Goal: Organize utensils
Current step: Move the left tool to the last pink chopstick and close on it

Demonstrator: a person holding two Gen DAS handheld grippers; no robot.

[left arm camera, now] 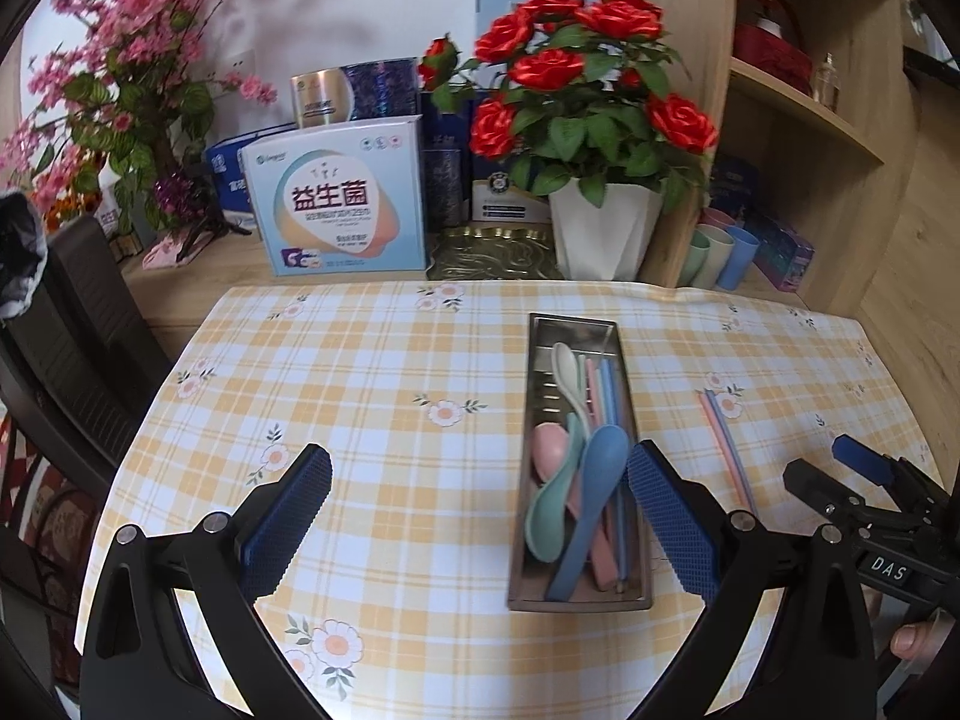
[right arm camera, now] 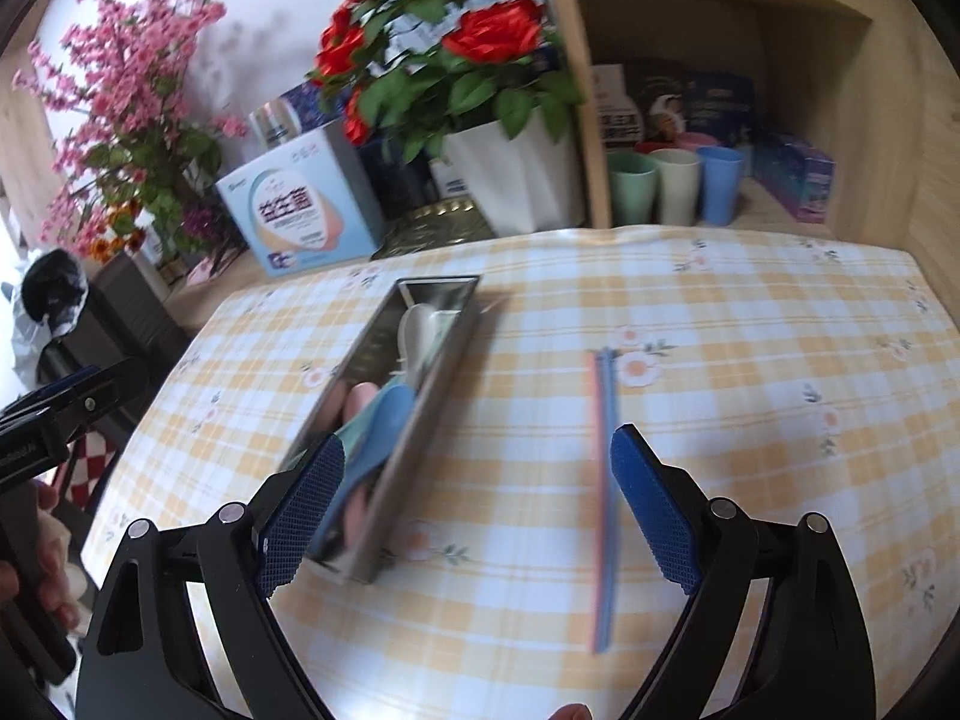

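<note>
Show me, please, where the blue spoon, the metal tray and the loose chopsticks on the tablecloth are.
blue spoon [left arm camera: 603, 468]: left wrist view, on its bowl.
metal tray [left arm camera: 543, 330]: left wrist view, on its far rim.
loose chopsticks [right arm camera: 602, 516]: right wrist view, mid-length.

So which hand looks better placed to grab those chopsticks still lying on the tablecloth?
Probably the right. The chopsticks lie just inside one finger of the open right gripper; the left gripper hovers by the tray.

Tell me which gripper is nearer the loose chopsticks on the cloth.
Right. The right gripper is open with the chopsticks lying between its fingers, untouched. The left gripper is open over the tray, to the chopsticks' left.
</note>
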